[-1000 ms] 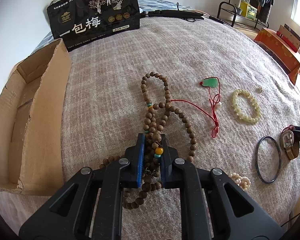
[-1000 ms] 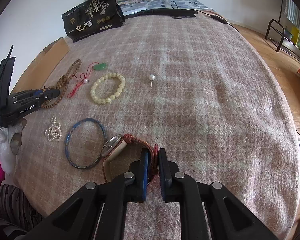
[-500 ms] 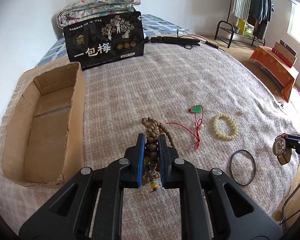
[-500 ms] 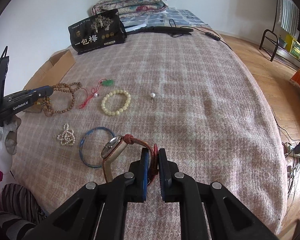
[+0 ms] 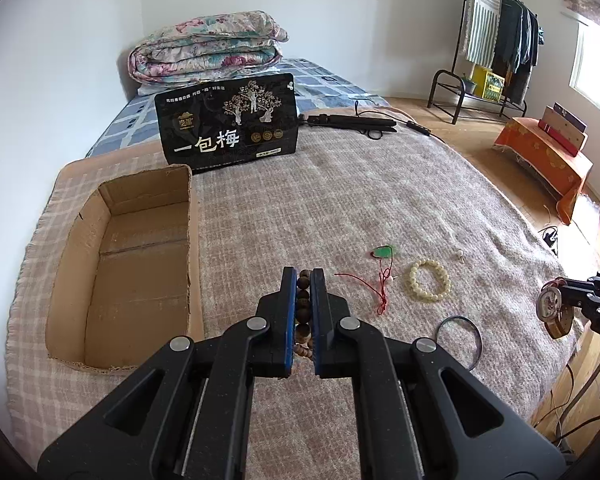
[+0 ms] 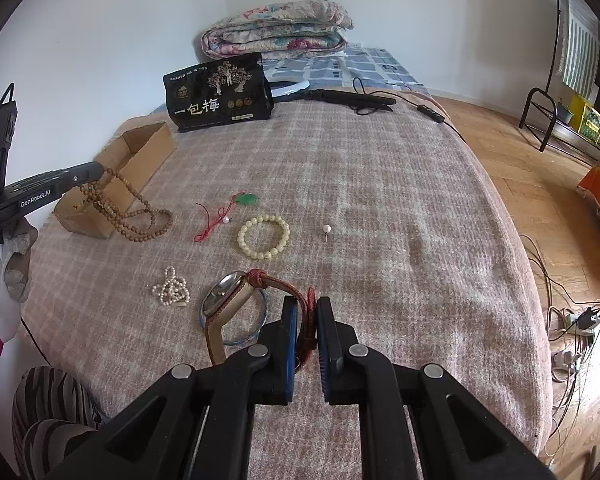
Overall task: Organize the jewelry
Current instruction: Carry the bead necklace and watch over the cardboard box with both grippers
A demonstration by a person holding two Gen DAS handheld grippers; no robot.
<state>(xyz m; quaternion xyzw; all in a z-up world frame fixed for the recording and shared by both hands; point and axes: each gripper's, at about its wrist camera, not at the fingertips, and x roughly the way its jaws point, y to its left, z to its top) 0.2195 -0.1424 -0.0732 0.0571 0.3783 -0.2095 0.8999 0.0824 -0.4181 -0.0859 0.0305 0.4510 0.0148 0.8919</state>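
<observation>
Left wrist view shows the left gripper (image 5: 301,280) with its fingers (image 5: 288,300) clamped on a long strand of brown wooden prayer beads (image 5: 303,308), which hangs from them. From the right wrist view, most of that strand is off the bed while its lower loops rest on the pink-and-cream checked blanket (image 6: 380,208), just beside the open brown cardboard box (image 6: 140,152). The right gripper (image 6: 307,312) has its fingers closed on the reddish-brown leather strap of a round-faced wristwatch (image 6: 224,300), held up over a thin blue bangle (image 6: 256,332).

On the blanket lie a green pendant on a red cord (image 6: 224,216), a cream beaded bracelet (image 6: 264,236), a small white pearl string (image 6: 171,292) and a single pearl pin (image 6: 327,229).

Both pieces look to be in the lift-and-carry step, bound for the box, which appears empty. Next, the left hand likely needs to raise the beads until the trailing loops clear the near box wall, swing over the opening, then let go. The dangling strand may snag on the cardboard edge.
</observation>
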